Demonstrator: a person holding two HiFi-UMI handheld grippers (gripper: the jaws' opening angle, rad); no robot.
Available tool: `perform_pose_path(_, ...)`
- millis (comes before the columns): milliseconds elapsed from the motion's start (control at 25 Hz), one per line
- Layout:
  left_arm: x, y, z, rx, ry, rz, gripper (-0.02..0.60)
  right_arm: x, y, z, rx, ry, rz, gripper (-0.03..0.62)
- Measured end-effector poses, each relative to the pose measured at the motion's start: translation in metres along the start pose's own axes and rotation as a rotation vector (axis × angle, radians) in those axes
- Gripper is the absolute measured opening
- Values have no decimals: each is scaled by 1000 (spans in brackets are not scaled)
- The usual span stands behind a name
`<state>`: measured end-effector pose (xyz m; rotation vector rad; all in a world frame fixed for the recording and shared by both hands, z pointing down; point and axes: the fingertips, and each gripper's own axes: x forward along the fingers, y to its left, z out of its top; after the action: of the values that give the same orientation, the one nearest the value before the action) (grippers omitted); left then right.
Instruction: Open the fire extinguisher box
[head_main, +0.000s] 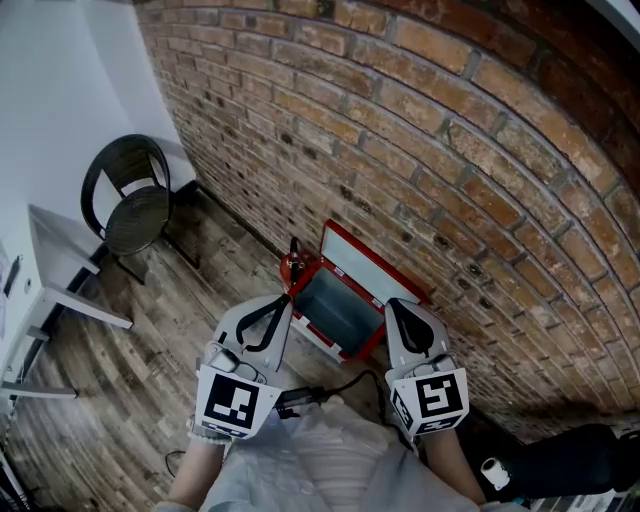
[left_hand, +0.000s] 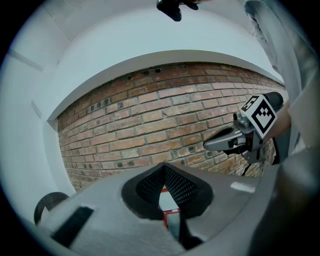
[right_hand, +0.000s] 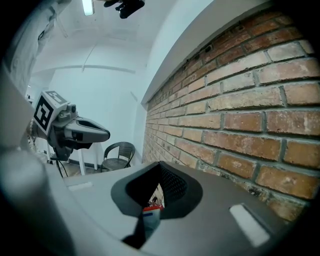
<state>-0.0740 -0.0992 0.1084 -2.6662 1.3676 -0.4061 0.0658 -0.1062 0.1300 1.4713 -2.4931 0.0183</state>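
A red fire extinguisher box (head_main: 322, 337) sits on the wooden floor against the brick wall (head_main: 450, 150). Its red-edged lid (head_main: 372, 262) stands raised toward the wall, and the inside looks dark grey. A red extinguisher top (head_main: 292, 265) shows at the box's left. My left gripper (head_main: 283, 305) hovers over the box's left edge with its jaws shut and nothing in them. My right gripper (head_main: 392, 306) hovers over the right edge, also shut and empty. In the left gripper view my left gripper (left_hand: 163, 170) shows a strip of the red box (left_hand: 170, 215) below its tips. The right gripper view shows the same under my right gripper (right_hand: 160, 167).
A black chair (head_main: 135, 205) stands at the left by the white wall, with a white table (head_main: 60, 270) in front of it. A black cable (head_main: 335, 388) lies on the floor near my body. A dark object (head_main: 560, 460) lies at the bottom right.
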Motion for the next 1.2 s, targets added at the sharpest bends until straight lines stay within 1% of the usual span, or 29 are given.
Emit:
perform_pose_path(320, 5, 1, -3, -9, 6, 4, -3, 5, 1, 1, -31, 4, 25, 5)
perform_pose_path(520, 9, -1, -4, -7, 9, 1, -3, 7, 1, 2, -31, -7, 37, 6)
perform_pose_path(840, 14, -2, -3, -5, 12, -4, -3, 7, -2, 0, -56, 3, 32, 5)
perform_pose_path(1200, 17, -2, -4, -6, 18, -2, -3, 10, -5, -1, -59, 11, 34, 6)
